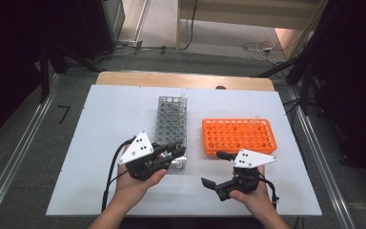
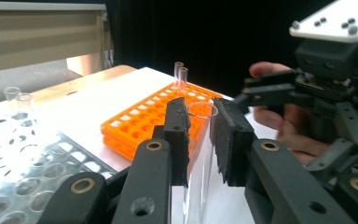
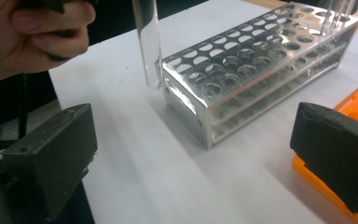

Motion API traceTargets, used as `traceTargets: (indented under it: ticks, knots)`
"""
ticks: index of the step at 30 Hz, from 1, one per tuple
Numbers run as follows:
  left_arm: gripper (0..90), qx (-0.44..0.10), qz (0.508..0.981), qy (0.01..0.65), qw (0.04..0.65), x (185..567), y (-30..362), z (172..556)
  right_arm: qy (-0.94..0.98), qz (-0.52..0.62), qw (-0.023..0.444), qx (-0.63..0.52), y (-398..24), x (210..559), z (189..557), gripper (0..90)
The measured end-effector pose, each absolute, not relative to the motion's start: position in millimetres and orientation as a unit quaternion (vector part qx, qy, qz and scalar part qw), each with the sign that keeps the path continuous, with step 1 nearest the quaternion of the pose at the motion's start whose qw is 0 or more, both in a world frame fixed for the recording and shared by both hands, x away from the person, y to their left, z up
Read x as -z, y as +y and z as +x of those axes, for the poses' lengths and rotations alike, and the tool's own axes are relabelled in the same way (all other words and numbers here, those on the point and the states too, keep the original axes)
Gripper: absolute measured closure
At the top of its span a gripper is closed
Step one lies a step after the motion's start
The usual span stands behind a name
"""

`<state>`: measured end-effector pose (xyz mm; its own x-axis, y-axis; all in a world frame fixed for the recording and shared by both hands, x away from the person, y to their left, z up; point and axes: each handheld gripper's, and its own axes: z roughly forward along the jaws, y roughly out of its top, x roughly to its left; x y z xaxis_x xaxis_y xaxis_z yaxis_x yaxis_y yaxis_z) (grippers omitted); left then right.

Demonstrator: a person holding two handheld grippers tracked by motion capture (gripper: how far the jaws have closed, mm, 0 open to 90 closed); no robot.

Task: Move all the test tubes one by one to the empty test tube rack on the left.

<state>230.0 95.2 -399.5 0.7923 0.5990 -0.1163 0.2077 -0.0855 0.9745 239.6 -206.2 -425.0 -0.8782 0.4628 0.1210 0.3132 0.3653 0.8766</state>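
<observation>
High view shows the left tongs [image 1: 174,153] closed on a clear glass tube [image 1: 177,162], held upright just off the near end of the metal rack [image 1: 171,125], above the white tabletop [image 1: 109,119]. Left gripper view confirms the grip: both pads [image 2: 178,135] press the tube [image 2: 200,154] just below its open rim, long axis vertical, bottom end hanging free. Right tongs [image 1: 218,169] stand wide open and empty, near the front of the orange rack [image 1: 238,136], well to the right of the tube. Right gripper view has the tube [image 3: 150,42] hanging just beside the near corner of the metal rack [image 3: 242,70]. Judgement: the left hand is the nearer and already holds the tube; the orange rack lies to its right, so any placing there calls for a sideways carry with the tube kept upright. No labels, brands or writing legible on racks or tube.
</observation>
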Motion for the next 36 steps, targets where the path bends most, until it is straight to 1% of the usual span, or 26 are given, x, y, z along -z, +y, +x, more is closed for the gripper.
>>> traceTargets:
  ticks: [3,12,16,19,27,36]
  knots:
    - [75.6,-0.165,0.717,0.285,0.615,398,99,236,0.82,0.244,0.073,-0.513,-218,425,238,0.0]
    - [75.6,-0.177,0.714,0.294,0.611,396,102,258,0.813,0.273,0.101,-0.505,-251,424,238,0.0]
    - [75.6,-0.183,0.711,0.301,0.609,397,103,272,0.814,0.282,0.097,-0.498,-263,427,237,0.0]
    - [75.6,-0.186,0.71,0.304,0.607,396,102,282,0.814,0.291,0.104,-0.492,-272,431,236,0.0]
    - [75.6,-0.188,0.701,0.316,0.611,397,97,306,0.804,0.323,0.114,-0.486,-295,433,240,0.0]
    - [75.6,-0.185,0.696,0.329,0.611,401,95,330,0.793,0.35,0.14,-0.479,-316,438,248,0.0]
